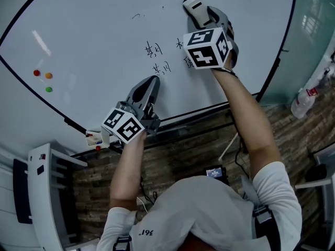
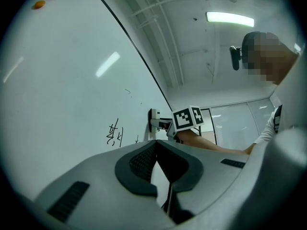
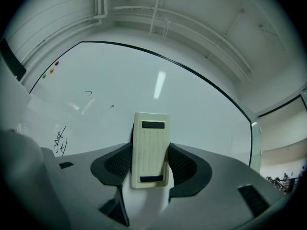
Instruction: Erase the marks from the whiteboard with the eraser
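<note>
Eraser (image 1: 192,5), a pale ribbed block, sits clamped between the 2 jaws of the right gripper (image 1: 201,14), which close on its long sides with the far end sticking out past the tips. The left gripper view shows it lying flat against the whiteboard (image 1: 104,30), up the board from the handwritten marks (image 1: 154,49). These run in 2 short rows near the middle of the board, and in the head view the right gripper's marker cube (image 1: 207,47) covers the right end of both rows. 2 tiny strokes (image 1: 137,15) lie well apart from the eraser, off to its left. The left gripper (image 1: 153,80) hangs just below the lower row of writing, over the board's bottom part, its jaws drawn together at the tips with nothing between them. 3 round magnets (image 1: 44,78), red, orange and green, cluster far to the left, well clear of both grippers. A marker tray (image 1: 97,136) juts out at the board's lower left edge, beside the left gripper's cube. A clear bottle (image 1: 303,101) stands off to the right near a glass panel, and a white frame (image 1: 47,192) stands on the brick-patterned floor at lower left.
</note>
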A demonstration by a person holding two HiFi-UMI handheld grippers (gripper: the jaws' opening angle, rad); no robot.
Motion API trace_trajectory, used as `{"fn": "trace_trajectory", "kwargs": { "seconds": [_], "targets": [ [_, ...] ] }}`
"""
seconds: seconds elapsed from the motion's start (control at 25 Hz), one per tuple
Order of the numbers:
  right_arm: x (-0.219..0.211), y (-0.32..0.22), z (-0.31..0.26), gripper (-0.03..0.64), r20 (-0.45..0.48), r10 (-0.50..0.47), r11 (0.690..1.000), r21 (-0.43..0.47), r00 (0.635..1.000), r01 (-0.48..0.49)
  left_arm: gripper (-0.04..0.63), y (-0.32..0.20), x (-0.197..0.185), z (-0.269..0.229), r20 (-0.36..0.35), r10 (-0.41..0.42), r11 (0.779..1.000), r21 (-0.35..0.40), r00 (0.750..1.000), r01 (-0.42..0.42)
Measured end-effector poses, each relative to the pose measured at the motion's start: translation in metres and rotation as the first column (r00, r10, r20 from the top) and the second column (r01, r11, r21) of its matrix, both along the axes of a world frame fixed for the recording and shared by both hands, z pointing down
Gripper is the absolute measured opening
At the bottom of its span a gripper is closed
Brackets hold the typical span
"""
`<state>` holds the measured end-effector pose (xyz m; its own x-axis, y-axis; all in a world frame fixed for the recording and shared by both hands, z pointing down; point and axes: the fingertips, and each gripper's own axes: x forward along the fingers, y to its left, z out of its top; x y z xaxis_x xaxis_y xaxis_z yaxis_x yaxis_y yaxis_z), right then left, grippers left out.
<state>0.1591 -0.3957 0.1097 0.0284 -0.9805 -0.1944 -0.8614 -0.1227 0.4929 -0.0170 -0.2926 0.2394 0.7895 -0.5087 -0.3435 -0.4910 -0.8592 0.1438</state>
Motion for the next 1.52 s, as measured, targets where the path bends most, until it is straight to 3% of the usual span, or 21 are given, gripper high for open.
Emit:
{"fn": "trace_trajectory", "kwargs": {
  "seconds": [0.8, 1.52],
  "targets": [
    [0.072, -0.001, 0.004, 0.252, 0.002, 0.076, 0.997, -0.007, 0.997, -0.076, 0.006, -0.006, 0.027, 0.005, 0.006, 0.017, 1.0, -0.014, 1.0, -0.017],
    [0.103, 0.01, 0.009, 0.252, 0.059, 0.145, 0.989, -0.027, 0.988, -0.143, 0.006, -0.003, 0.009, 0.01, -0.002, 0.005, 1.0, -0.025, 1.0, -0.005]
  ]
}}
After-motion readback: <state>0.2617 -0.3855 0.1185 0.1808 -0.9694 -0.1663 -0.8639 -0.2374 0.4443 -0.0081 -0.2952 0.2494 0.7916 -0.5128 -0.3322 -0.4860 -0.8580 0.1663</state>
